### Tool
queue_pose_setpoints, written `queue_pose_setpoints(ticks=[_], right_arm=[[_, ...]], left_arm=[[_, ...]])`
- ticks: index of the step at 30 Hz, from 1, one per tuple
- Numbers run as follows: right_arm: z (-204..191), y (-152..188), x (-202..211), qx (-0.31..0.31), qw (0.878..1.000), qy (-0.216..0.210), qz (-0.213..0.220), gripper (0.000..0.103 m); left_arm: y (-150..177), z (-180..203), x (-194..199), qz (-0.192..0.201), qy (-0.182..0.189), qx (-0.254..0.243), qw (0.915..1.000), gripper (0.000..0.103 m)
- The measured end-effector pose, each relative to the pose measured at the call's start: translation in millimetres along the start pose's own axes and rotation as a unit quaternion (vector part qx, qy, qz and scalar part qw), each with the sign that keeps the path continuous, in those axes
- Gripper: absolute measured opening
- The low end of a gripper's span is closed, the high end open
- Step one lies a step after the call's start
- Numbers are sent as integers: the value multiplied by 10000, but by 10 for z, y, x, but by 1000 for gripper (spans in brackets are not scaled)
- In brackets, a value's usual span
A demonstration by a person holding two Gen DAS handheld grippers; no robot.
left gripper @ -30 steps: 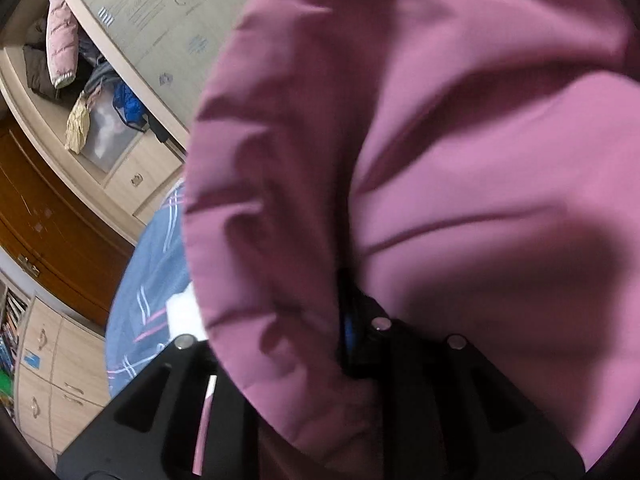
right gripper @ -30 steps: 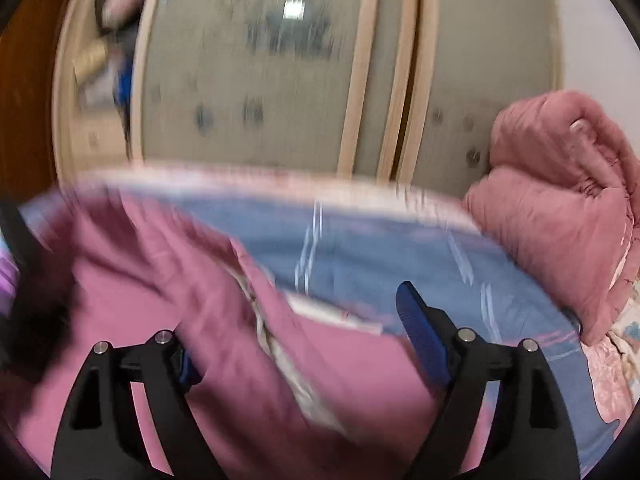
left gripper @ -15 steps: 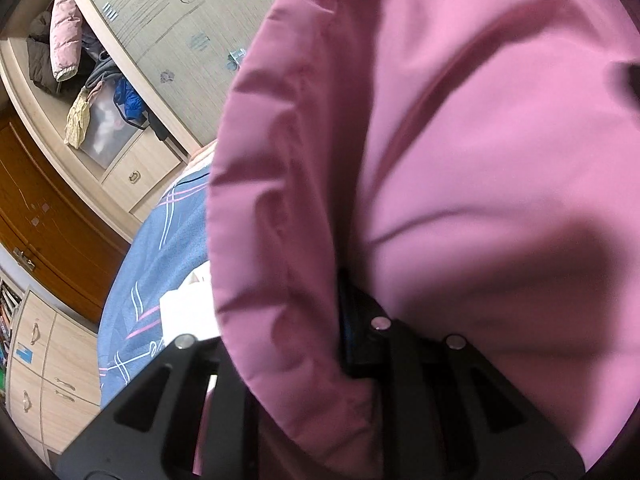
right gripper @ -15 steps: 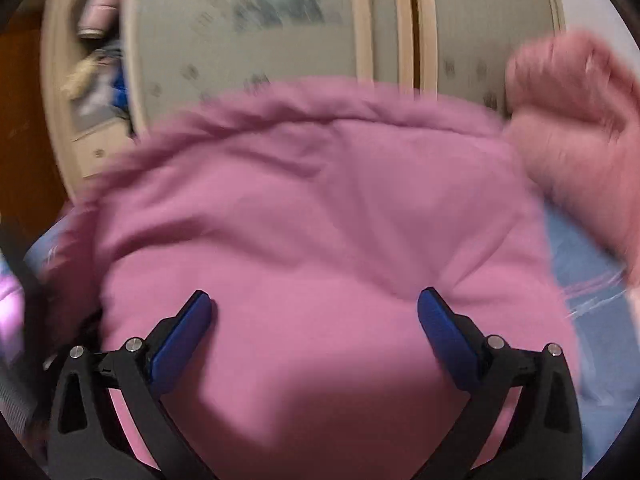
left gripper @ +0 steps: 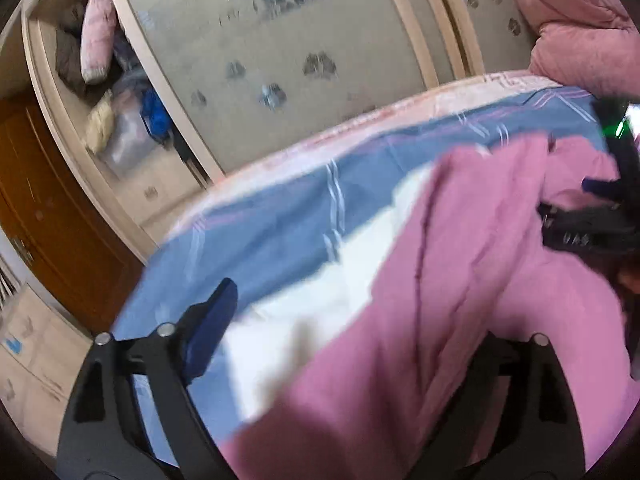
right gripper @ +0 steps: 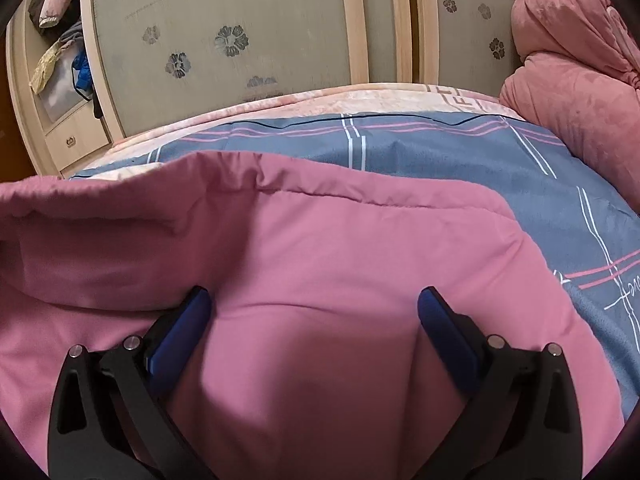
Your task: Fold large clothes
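A large pink garment (left gripper: 460, 280) lies spread on the bed, with its white lining (left gripper: 320, 300) showing along the left edge. My left gripper (left gripper: 360, 312) has its jaws opening. The left blue pad (left gripper: 212, 320) is free over the sheet, and pink cloth drapes over and hides the right finger, with neither pad pressing on it. My right gripper (right gripper: 314, 294) stands wide open just above the pink garment (right gripper: 340, 248), both blue pads clear of the cloth. It also shows as a black shape, the right gripper (left gripper: 592, 224), at the right edge of the left wrist view.
The bed has a blue sheet (right gripper: 440, 148) with pink and white lines. A bundled pink duvet (right gripper: 572, 80) sits at the far right corner. Behind the bed stands a wardrobe (right gripper: 240, 40) with flowered sliding doors, and an open shelf (left gripper: 104, 80) of clothes is at the left.
The left gripper let go of the pink garment, which fell from in front of its camera onto the bed. The right gripper moved down over the flattened garment, staying open.
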State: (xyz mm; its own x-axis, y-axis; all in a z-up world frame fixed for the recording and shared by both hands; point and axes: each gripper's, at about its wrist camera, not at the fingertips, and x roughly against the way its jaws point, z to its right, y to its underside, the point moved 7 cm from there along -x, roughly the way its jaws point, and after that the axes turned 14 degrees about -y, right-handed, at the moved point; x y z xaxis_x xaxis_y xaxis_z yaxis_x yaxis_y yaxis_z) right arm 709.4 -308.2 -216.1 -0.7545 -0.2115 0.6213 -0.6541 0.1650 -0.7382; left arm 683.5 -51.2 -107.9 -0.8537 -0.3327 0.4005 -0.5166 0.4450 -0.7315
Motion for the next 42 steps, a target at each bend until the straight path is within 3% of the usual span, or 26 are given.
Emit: queue_pose_setpoints(ticks=[4, 8, 9, 10, 11, 13, 15, 17, 20, 23, 25, 27, 30, 31, 34, 35, 36, 37, 39, 42], right_arm=[[-19, 7, 0, 11, 9999, -87, 72, 102], [21, 6, -29, -88, 9999, -138, 14, 102], [28, 6, -35, -106, 9998, -148, -1, 102], [25, 8, -37, -109, 9998, -152, 2, 102], [29, 10, -36, -117, 9998, -161, 12, 102], [31, 7, -37, -124, 9998, -165, 15, 102], [32, 9, -33, -123, 9998, -167, 23, 102], [35, 9, -32, -120, 9998, -168, 39, 102], [42, 9, -25, -131, 9997, -187, 64, 102], [57, 14, -16, -169, 9996, -230, 83, 102], [58, 15, -19, -174, 9995, -240, 87, 102], [62, 18, -19, -187, 9995, -256, 94, 102], [81, 24, -24, -234, 9993, -289, 98, 102], [84, 24, -24, -238, 9992, -301, 106, 102], [92, 27, -28, -252, 9991, -324, 106, 102], [92, 24, -31, -249, 9991, -324, 106, 102], [91, 24, -34, -252, 9991, -333, 111, 102], [91, 22, -38, -259, 9989, -359, 120, 102], [82, 10, -44, -279, 9985, -442, 145, 102], [64, 3, -23, -251, 9988, -394, 125, 102]], left_arm=[[-274, -314, 435, 281, 466, -169, 9984, 94], [-424, -707, 1039, 1035, 271, -733, 9916, 101], [-469, -925, 1112, 1120, 21, -549, 9922, 101], [-504, -1208, 1203, 1144, -307, -108, 9929, 101], [-483, -1469, 1313, 1121, -392, 424, 9920, 101], [-351, -1670, 1502, 1167, -120, 923, 9888, 101], [-170, -1573, 1643, 1184, 43, 850, 9893, 101], [33, -1175, 1666, 1114, 234, 402, 9927, 101], [220, -603, 1465, 965, 492, -44, 9941, 101], [368, -70, 748, 336, 568, -51, 9978, 101], [381, 13, 288, -126, 842, 301, 9959, 101], [328, -119, -261, -633, 807, 984, 9899, 101], [191, -347, -810, -896, 866, 1823, 9753, 101], [172, -394, -899, -927, 698, 1870, 9755, 101], [88, -707, -1103, -597, -469, 1845, 9799, 101], [139, -830, -1147, -524, -911, 1833, 9774, 101], [308, -962, -1252, -645, -1479, 1868, 9691, 101], [512, -965, -1357, -865, -1571, 1918, 9649, 101], [890, -739, -1571, -1441, -1212, 1647, 9682, 101], [828, -879, -1370, -1142, -1426, 1774, 9670, 101]])
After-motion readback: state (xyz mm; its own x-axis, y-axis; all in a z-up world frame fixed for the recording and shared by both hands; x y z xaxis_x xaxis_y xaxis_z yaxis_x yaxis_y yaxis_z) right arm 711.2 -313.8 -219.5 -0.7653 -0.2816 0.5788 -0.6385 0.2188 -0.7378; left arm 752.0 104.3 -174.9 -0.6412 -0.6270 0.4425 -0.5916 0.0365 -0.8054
